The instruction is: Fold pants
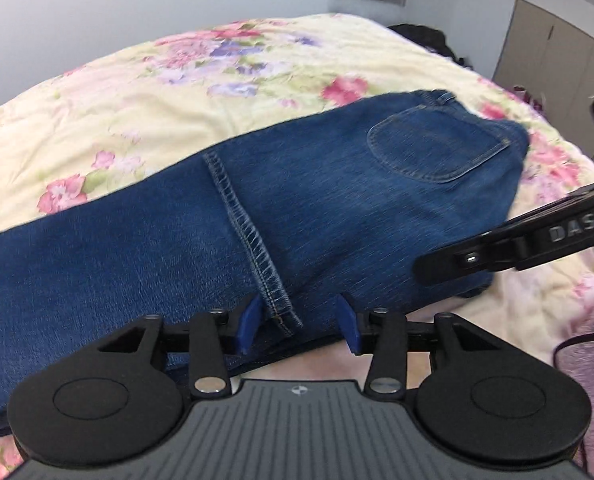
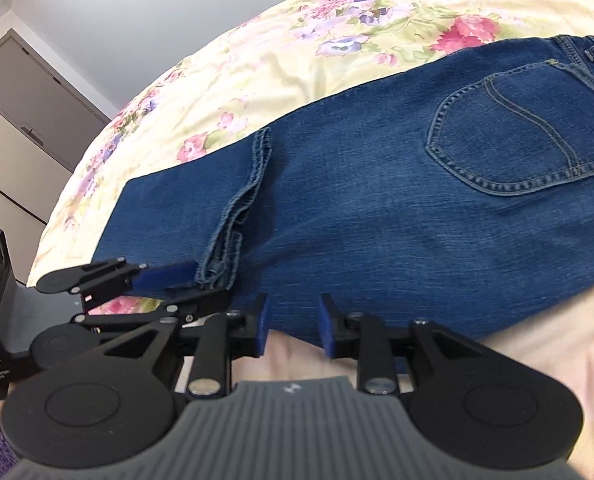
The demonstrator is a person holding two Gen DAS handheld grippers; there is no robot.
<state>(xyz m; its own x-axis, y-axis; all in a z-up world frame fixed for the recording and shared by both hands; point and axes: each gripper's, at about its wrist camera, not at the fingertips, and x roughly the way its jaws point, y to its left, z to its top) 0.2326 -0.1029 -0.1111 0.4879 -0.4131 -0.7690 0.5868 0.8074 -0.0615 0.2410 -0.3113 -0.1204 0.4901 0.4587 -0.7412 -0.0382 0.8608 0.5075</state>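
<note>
At six o'clock in the left wrist view, the left tongs (image 1: 299, 326) were seen with their blue pads (image 1: 248, 322) parted, the stitched hem (image 1: 253, 232) of a folded-over trouser leg lying between them at the near edge of the pants; the pads were not seen pressing on the cloth. At six o'clock in the right wrist view, the right tongs (image 2: 293, 326) were likewise seen with a gap between their blue pads (image 2: 262, 324), set over the near edge of the denim, nothing being clamped. The left tongs (image 2: 169, 280) were also caught from the side at eight o'clock in that view, one blue pad lying just beside the bunched hem (image 2: 233, 236).

The blue pants (image 1: 317, 216) were laid across the bed, folded lengthwise and with the leg ends doubled back onto the thighs. In the left wrist view they ran from eight o'clock to two o'clock, the back pocket (image 1: 437, 144) being shown toward two o'clock and the waistband beyond it. In the right wrist view the pocket (image 2: 525, 140) was found at two o'clock.

Under the pants a cream bedspread (image 1: 169, 92) printed with pink and purple flowers was spread, reaching on toward twelve o'clock. Farther off, at one o'clock in the left wrist view, a dark heap (image 1: 425, 40) was made out at the bed's far edge, though it could not be identified. A grey cupboard (image 1: 553, 44) was seen at two o'clock against the plain wall.
</note>
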